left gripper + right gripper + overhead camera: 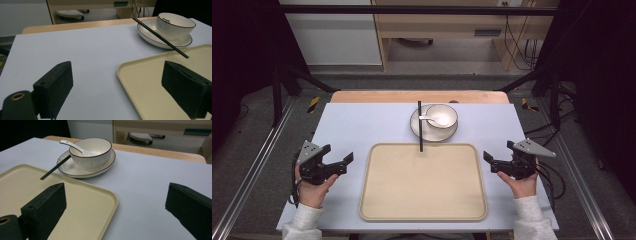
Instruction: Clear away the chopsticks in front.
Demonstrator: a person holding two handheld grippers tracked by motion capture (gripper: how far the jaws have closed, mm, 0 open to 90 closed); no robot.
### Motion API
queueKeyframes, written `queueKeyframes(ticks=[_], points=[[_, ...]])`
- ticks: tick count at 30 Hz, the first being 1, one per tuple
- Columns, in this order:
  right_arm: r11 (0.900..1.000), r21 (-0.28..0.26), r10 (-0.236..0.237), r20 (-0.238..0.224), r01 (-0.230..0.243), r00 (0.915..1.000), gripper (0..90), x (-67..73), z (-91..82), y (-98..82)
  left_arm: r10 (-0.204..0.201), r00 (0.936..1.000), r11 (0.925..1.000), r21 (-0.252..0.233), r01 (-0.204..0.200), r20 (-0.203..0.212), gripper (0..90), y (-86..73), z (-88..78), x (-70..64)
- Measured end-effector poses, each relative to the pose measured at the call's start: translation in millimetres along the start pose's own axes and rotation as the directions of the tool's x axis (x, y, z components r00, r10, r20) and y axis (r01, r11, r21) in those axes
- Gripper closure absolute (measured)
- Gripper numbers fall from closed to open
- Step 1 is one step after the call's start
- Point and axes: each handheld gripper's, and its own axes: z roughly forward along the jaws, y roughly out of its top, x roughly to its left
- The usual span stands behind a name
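Note:
A cream tray point(423, 210) lies in the middle of the pale blue table point(362, 125). Behind it stands a white bowl point(442, 116) on a white plate point(418, 129), with a white spoon point(428, 118) in the bowl. Black chopsticks point(420, 127) rest across the plate's left rim, their tips over the tray's far edge. My left gripper point(343, 163) is open, left of the tray, nothing between its jaws. My right gripper point(490, 161) is open at the tray's right side, also empty. The bowl point(175, 25), plate point(155, 40) and chopsticks point(160, 37) appear ahead of the left gripper, and the bowl point(91, 151) and spoon point(72, 145) ahead of the right.
Bare table surface lies left and right of the tray point(150, 82). A wooden strip point(419, 96) edges the table's far side. Black frame posts point(277, 85) and cables point(557, 170) stand at the sides. Wooden furniture point(452, 25) is on the floor beyond.

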Motion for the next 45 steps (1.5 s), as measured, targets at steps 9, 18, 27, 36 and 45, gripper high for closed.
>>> queueKeyframes(ticks=[9,18,27,36,45], points=[[1.000,-0.004,0.007,0.008,-0.007,0.9999,3.5,-0.4,-3.2,0.1,0.010,0.9995,0.9999,0.000,-0.010,0.030,11.5,9.0,11.9,-10.3],[1.000,-0.010,0.001,0.018,0.000,0.9998,3.4,1.8,-4.8,3.2,0.026,0.9986,0.9996,-0.014,-0.026,0.046,12.7,27.1,29.2,-23.0],[1.000,-0.007,-0.004,0.013,0.004,0.9999,3.2,4.5,-3.6,3.7,0.036,0.9967,0.9990,-0.028,-0.034,0.072,13.4,44.5,52.0,-39.6],[1.000,-0.003,-0.007,0.009,0.007,0.9999,3.0,5.6,-2.7,3.8,0.039,0.9948,0.9990,-0.025,-0.037,0.094,14.5,54.6,73.5,-56.0],[1.000,0.003,-0.005,0.010,0.005,0.9999,3.0,5.9,-1.6,3.6,0.077,0.9924,0.9970,-0.009,-0.077,0.096,16.3,68.7,103.7,-78.1]])
